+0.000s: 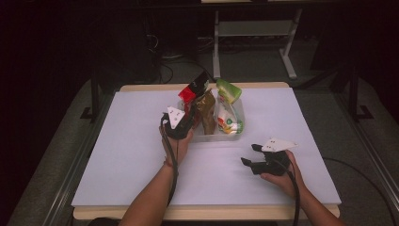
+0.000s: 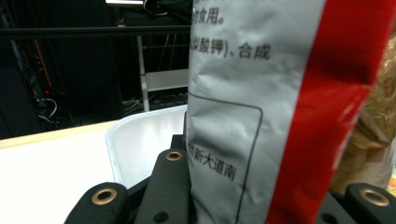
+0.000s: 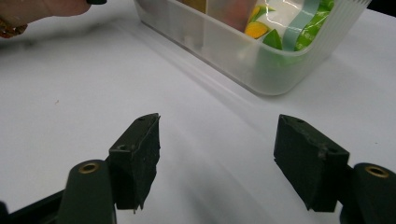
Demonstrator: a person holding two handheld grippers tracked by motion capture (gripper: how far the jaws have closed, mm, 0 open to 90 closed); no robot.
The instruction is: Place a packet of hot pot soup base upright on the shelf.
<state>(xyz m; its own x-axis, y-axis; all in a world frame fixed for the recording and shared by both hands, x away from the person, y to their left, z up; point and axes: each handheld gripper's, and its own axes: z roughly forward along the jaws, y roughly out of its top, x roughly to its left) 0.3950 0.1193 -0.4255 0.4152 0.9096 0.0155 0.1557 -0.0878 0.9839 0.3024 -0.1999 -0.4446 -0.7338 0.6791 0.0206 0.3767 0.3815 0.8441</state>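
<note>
A clear plastic bin (image 1: 207, 136) stands mid-table and holds snack packets. My left gripper (image 1: 187, 117) is at the bin's left end, shut on a red and silver packet (image 1: 193, 89) that leans up out of the bin. In the left gripper view this packet (image 2: 243, 116) stands between the jaws of my left gripper (image 2: 266, 198), silver back toward the camera. A brown packet (image 1: 206, 109) and a green and white packet (image 1: 228, 106) stand beside it. My right gripper (image 1: 250, 154) rests low over the sheet in front of the bin, open and holding nothing (image 3: 217, 158).
The white sheet (image 1: 131, 160) covers the table. In the right gripper view, the bin (image 3: 243, 56) sits a short way beyond the jaws with the green packet (image 3: 303, 23) inside, and a hand (image 3: 37, 11) shows at top left. Dark floor and table legs (image 1: 216, 42) lie behind.
</note>
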